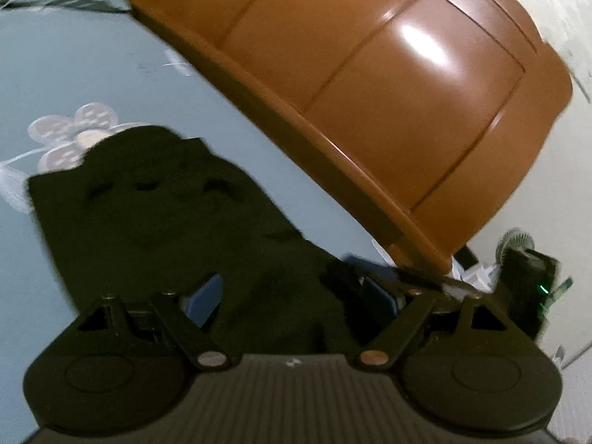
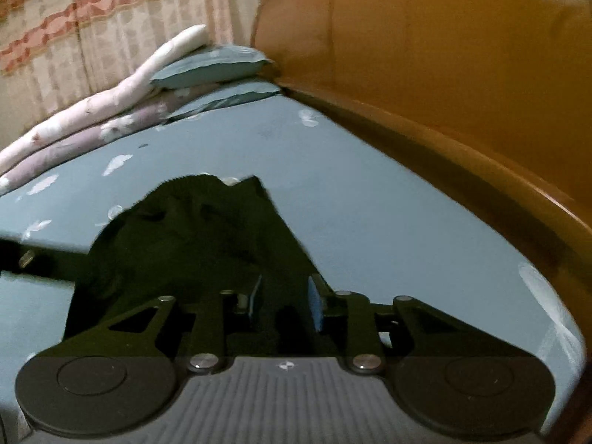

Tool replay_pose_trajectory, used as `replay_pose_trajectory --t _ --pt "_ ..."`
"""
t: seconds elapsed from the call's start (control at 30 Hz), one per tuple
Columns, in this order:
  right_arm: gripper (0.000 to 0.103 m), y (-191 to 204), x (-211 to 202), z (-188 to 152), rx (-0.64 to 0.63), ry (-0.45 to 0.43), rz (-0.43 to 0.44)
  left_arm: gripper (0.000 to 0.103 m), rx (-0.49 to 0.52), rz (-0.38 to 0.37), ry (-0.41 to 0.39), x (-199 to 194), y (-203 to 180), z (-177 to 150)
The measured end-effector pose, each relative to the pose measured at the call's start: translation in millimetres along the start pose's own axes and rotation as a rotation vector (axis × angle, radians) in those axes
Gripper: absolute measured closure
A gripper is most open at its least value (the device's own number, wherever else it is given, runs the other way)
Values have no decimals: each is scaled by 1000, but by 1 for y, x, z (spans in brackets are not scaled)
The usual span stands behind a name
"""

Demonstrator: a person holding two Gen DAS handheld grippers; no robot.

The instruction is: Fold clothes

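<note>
Our left gripper (image 1: 292, 296) has its blue-padded fingers spread wide, with the near edge of the dark garment (image 1: 155, 222) bunched up between them; the pads look too far apart to be pinching it, so we read this one as released around the cloth rather than clamped. Our right gripper (image 2: 283, 307) shows its pads much closer together, with dark cloth filling the narrow gap — we judge it to be grasping the garment's (image 2: 192, 236) near edge, though the black fabric against black fingers makes the contact hard to see.

The garment lies on the bed (image 1: 92, 66), on a blue sheet with pale flower prints, just beside the brown wooden headboard (image 1: 388, 92). It looks light, soft and limp: it rumples in low ridges and will sag wherever it is not held, so it wants two holds well apart on one hem or at two corners, not a single pinch in the middle.

Its long axis runs away from us, from the wide near edge at the grippers to a narrower far end — in the right wrist view that far end comes almost to a peak. Which end is collar or waistband we cannot tell. Pillows (image 2: 214, 66) and folded bedding lie well beyond it.
</note>
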State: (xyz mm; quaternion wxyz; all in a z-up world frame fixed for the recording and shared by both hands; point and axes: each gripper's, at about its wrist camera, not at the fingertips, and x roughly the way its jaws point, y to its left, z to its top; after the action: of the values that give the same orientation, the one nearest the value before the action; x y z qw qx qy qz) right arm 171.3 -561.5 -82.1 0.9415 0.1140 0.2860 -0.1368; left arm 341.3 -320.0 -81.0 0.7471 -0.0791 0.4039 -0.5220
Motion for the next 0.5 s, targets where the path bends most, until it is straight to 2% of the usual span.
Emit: replay_pose_trajectory --t 0.13,0.2,0.27,0.37,0.5 --pt "72 -6 -24 -24 39 -29 -92 20 40 21 4 9 -4 -1" --pt "67 -12 -27 -37 59 -18 -132 20 61 31 6 13 -6 -2" --pt "61 -20 -20 -47 102 14 -133 20 81 42 8 17 -8 -3" --pt "59 -23 -23 -49 133 -2 -122 20 111 58 11 24 -11 -4" --pt "51 -20 -23 -49 141 -11 -115 16 140 63 6 10 -12 -7"
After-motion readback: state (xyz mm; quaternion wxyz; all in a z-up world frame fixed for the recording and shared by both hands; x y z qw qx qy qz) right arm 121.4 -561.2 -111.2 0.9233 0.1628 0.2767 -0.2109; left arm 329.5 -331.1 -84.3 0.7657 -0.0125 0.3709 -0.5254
